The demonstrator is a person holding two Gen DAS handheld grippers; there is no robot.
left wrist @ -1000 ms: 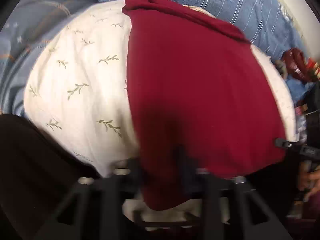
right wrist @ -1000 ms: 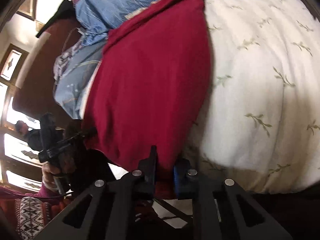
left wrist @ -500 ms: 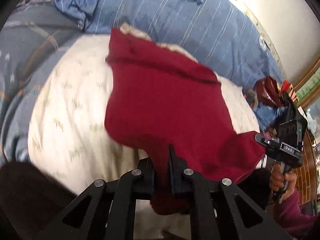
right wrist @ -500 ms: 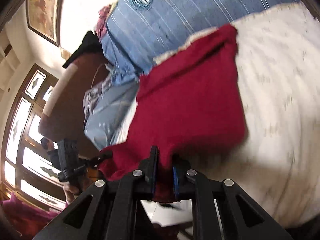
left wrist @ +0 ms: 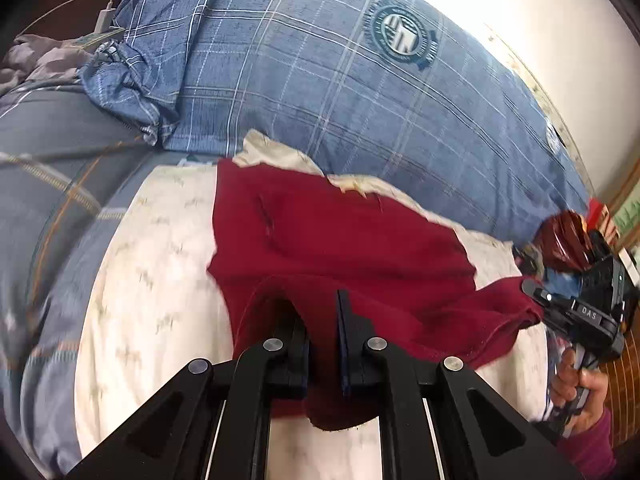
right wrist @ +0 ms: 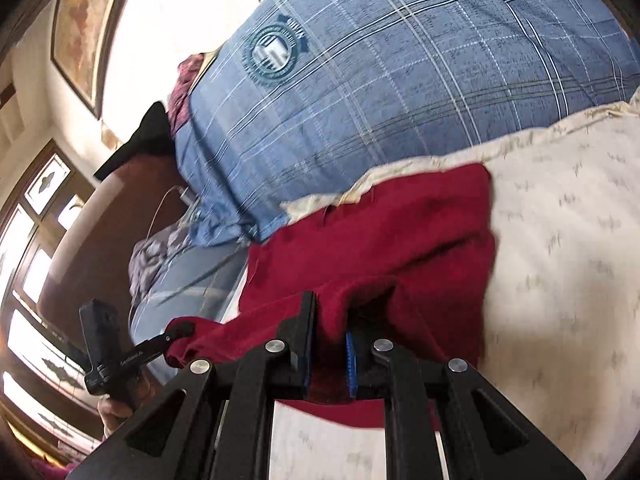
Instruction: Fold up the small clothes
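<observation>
A dark red garment (left wrist: pixel 340 236) lies on a white leaf-print pillow (left wrist: pixel 152 288); its near edge is lifted off the pillow. My left gripper (left wrist: pixel 322 312) is shut on the garment's near edge at one corner. My right gripper (right wrist: pixel 330 320) is shut on the other near corner of the same red garment (right wrist: pixel 384 240). The right gripper also shows in the left wrist view (left wrist: pixel 576 312) at the right, pinching the cloth. The left gripper shows in the right wrist view (right wrist: pixel 132 356) at the lower left, also pinching the cloth. The garment's far edge rests near the pillow's back edge.
A large blue plaid pillow (left wrist: pixel 340 80) with a round crest lies behind the white one. Grey-blue bedding (left wrist: pixel 52 168) lies to the left. A charger and cable (left wrist: pixel 104 16) sit at the far left. A wooden headboard (right wrist: pixel 72 240) and windows show in the right wrist view.
Both grippers have lifted the garment's near edge and carried it toward the far edge. The cloth now bunches and doubles over, covering less of the white pillow.
</observation>
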